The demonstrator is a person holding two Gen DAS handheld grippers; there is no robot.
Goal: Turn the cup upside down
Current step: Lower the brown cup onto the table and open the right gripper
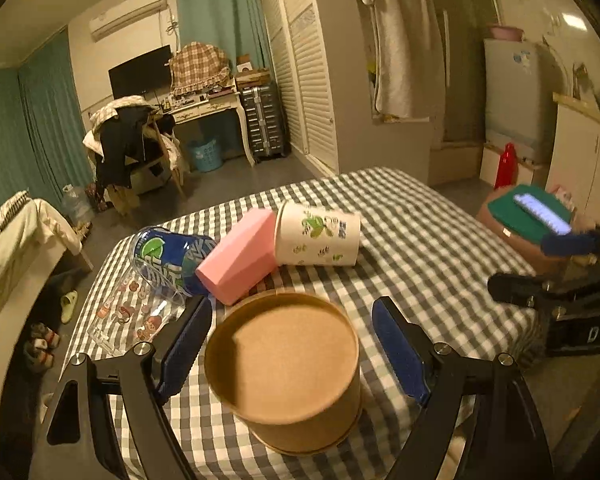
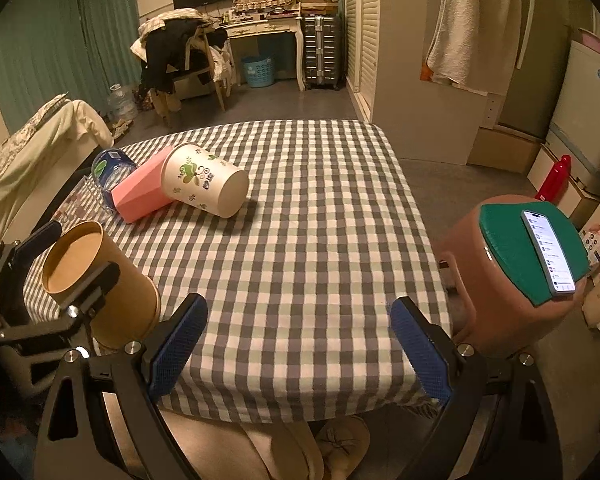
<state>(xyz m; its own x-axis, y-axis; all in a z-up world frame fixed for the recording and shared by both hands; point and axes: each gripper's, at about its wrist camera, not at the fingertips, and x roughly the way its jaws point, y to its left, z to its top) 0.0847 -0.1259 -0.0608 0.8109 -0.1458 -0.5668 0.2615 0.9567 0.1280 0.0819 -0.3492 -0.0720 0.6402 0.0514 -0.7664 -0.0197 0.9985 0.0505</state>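
Kraft-brown paper cup (image 1: 284, 368) stands bottom-up on the gingham tablecloth (image 1: 420, 240), wide rim down, between my left gripper (image 1: 288, 352) pads. Judging by look: light, thin-walled, easily crushed; the recessed base faces up. Best hold is mid-wall, gently, opposite sides. Left pads (image 1: 184, 348) spread wide, apart from the wall on both sides as far as I can tell, holding nothing. Right gripper (image 2: 296, 348) also wide open, empty, over the near table edge. At my 11 o'clock: floral paper cup (image 1: 318, 238), pink cup (image 1: 236, 256), blue can (image 1: 172, 258), all lying tipped.
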